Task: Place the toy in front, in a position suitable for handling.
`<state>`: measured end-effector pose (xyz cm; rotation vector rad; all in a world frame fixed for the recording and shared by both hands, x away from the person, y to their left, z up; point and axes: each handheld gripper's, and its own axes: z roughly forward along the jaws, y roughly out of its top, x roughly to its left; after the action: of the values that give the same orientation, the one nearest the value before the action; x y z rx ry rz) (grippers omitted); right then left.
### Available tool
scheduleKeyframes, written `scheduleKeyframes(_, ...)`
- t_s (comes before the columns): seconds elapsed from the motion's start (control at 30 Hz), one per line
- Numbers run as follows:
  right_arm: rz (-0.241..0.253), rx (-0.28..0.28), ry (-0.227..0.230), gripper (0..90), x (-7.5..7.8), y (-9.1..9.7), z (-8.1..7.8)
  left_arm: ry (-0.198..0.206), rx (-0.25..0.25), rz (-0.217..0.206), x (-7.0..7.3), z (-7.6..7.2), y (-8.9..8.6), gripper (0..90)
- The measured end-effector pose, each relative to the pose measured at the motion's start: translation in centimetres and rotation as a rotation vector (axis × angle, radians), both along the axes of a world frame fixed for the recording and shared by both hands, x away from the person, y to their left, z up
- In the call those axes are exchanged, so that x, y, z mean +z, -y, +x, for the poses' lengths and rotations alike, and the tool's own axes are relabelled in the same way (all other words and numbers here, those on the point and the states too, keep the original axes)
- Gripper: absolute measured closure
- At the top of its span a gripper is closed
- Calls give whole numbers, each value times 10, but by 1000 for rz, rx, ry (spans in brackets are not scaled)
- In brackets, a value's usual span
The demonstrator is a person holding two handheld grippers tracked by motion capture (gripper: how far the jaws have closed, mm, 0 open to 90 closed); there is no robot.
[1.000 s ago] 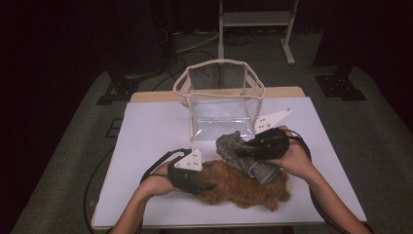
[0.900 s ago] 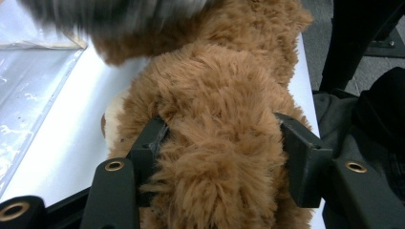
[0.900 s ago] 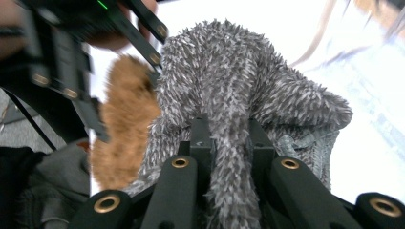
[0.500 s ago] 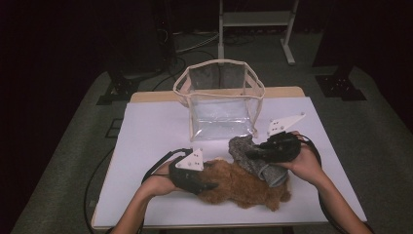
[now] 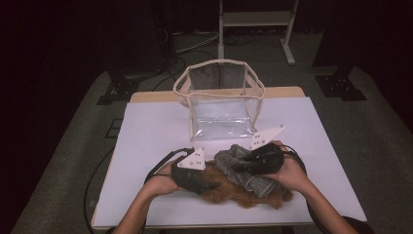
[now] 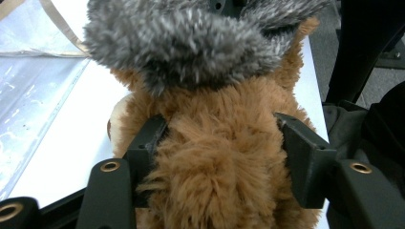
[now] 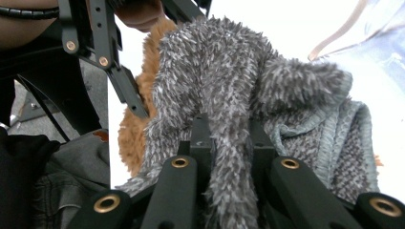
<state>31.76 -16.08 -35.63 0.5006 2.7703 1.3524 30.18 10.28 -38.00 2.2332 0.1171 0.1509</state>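
My table [image 5: 146, 146] is a rectangular top under a plain white sheet, with a strip of pale wood showing along its far edge. The floor around it is grey carpet [image 5: 68, 161].

Directly on the sheet:
- a clear plastic open-topped bag with cream-coloured trim [image 5: 220, 105], standing upright at the far middle, well back from my edge;
- a shaggy brown plush toy [image 5: 234, 191], lying flat near my edge, a little right of centre.

A fuzzy grey knitted garment [image 5: 238, 165] sits on top of the brown plush toy; whether any part of it reaches the sheet I cannot tell. The left and right stretches of the sheet are bare white.
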Motion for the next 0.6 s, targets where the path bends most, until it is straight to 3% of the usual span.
scheduleKeyframes(0.23, -1, -18, -4, 781, -6, 13, -1, -13, 22, -7, 3, 4, -11, 366)
scheduleKeyframes(0.37, -1, -18, 0, 780, -2, 13, -1, -20, 20, -13, 1, 5, -14, 416)
scheduleKeyframes(0.5, 15, 4, 35, 780, 14, 4, -4, -24, 27, -28, -2, 7, -12, 462)
scheduleKeyframes(0.6, 11, 42, 49, 779, 21, -15, -4, -17, 27, -37, -2, 6, -10, 467)
